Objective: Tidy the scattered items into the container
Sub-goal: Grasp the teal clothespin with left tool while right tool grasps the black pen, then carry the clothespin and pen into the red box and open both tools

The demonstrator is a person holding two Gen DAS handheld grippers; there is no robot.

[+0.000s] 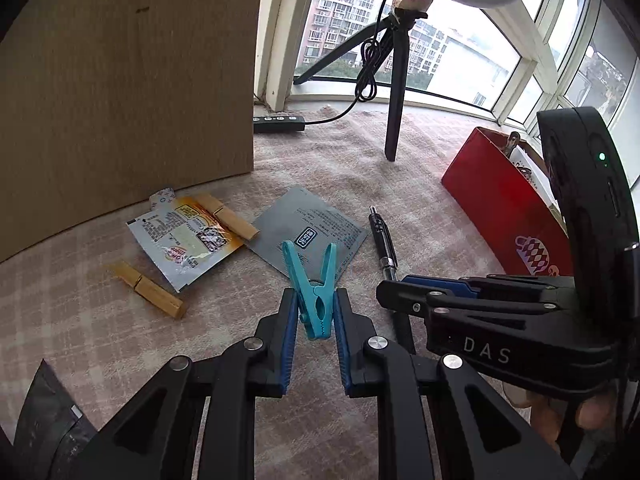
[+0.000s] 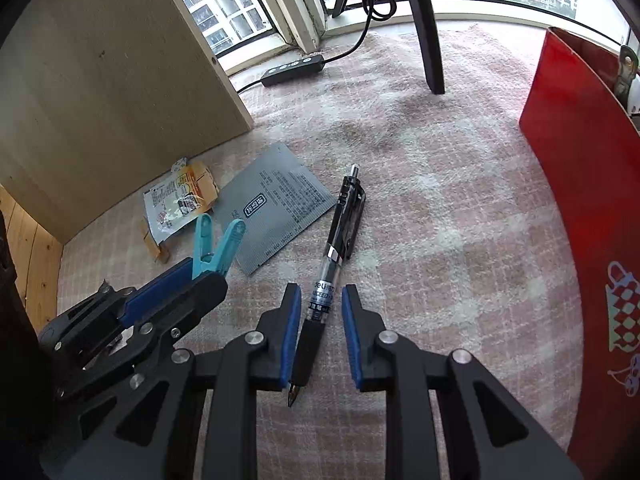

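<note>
Your left tongs (image 1: 316, 312) are clamped on the teal clothespin (image 1: 314, 294), the blue pads pressing its body from both sides while its two prongs stick up and forward, spread in a V. Your right tongs (image 2: 320, 312) stand released around the black pen (image 2: 334, 256): the pen lies on the checked pink cloth (image 2: 440, 220) with its grip section between the pads, close against the left pad and with a clear gap to the right one, its writing tip pointing back towards you and its clicker end pointing away. Taking the pen as the landmark, the grey foil sachet (image 2: 276, 208) lies flat just to its left, and the teal clothespin hangs over the sachet's near corner. Further left of the pen sits the crumpled orange-and-white snack wrapper (image 1: 188, 236), with one wooden clothespin (image 1: 230, 216) at its far edge and a second wooden clothespin (image 1: 150, 290) at its near edge. Beyond those, still left of the pen, rises a plain wooden panel (image 1: 120, 100). To the right of the pen, well apart from it, stands the red box (image 2: 580, 180), open at the top, with a metal clip visible at its far rim. Behind the pen, a black tripod leg (image 2: 428, 32) rests on the cloth near a black inline cable switch (image 2: 292, 70), in front of the window.
</note>
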